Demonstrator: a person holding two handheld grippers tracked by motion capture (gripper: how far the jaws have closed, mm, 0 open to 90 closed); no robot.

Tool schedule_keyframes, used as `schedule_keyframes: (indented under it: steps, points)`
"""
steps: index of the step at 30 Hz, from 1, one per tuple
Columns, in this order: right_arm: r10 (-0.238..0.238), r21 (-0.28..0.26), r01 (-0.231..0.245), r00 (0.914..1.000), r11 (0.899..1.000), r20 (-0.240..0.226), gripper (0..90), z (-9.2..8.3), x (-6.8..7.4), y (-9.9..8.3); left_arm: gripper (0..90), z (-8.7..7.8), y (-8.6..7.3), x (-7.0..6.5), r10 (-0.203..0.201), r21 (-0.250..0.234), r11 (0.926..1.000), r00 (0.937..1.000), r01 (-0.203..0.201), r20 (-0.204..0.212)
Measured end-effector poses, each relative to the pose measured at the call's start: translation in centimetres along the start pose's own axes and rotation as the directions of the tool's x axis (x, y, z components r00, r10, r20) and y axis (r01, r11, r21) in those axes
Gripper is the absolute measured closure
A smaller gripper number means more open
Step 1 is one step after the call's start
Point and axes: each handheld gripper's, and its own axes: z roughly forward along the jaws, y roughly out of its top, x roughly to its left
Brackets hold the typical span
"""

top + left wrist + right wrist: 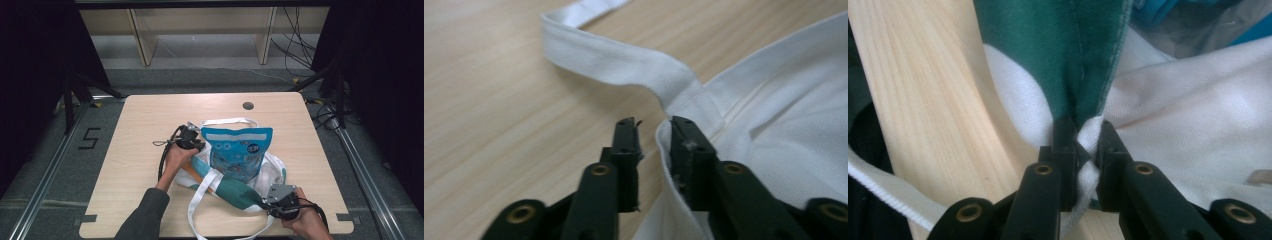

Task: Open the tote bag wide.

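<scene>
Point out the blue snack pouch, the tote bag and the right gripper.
blue snack pouch (237, 152), high view, its front panel.
tote bag (1173, 100), right gripper view, white cloth.
right gripper (1087, 137), right gripper view, between its jaw tips, pinching the bag's edge.

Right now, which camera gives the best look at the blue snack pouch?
The high view: the blue snack pouch shows whole, lying on the white tote bag. The right gripper view catches a blurred blue corner; the left gripper view has cloth and table.

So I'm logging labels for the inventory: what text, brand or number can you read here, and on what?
"5": black mark on the floor left of the table.
Blue snack pouch in the tote bag: printing on its front, too small and blurred to read.
Nothing readable in either gripper view.
</scene>
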Motion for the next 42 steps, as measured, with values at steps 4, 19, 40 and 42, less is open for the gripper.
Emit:
schedule_keyframes:
  steps: [4, 19, 40, 42]
  points:
    - [0.103, -0.067, -0.103, 0.9947, 0.992, -0.007, 54.5, -1.3, -1.1, 0.5, 55.8, -4.1, 0.2, -0.7, -0.001, -0.126, 0.9921, 1.0000, 0.001, 0.001]
    - [0.259, -0.267, -0.202, 0.9457, 0.942, 0.197, 60.0, -5.7, -6.3, 0.8, 75.0, -8.0, -6.6, -6.9, 0.118, -0.076, 0.9918, 0.9679, -0.103, 0.222]
    - [0.224, -0.217, -0.164, 0.9293, 0.962, 0.294, 80.2, -3.5, -8.2, -0.3, 85.7, -8.1, -7.0, -6.5, 0.104, -0.127, 0.9881, 0.9843, -0.086, 0.143]
    - [0.251, -0.232, -0.181, 0.9131, 0.956, 0.321, 78.3, -4.0, -8.5, -0.5, 85.8, -7.8, -7.3, -6.6, 0.105, -0.118, 0.9892, 0.9825, -0.088, 0.153]
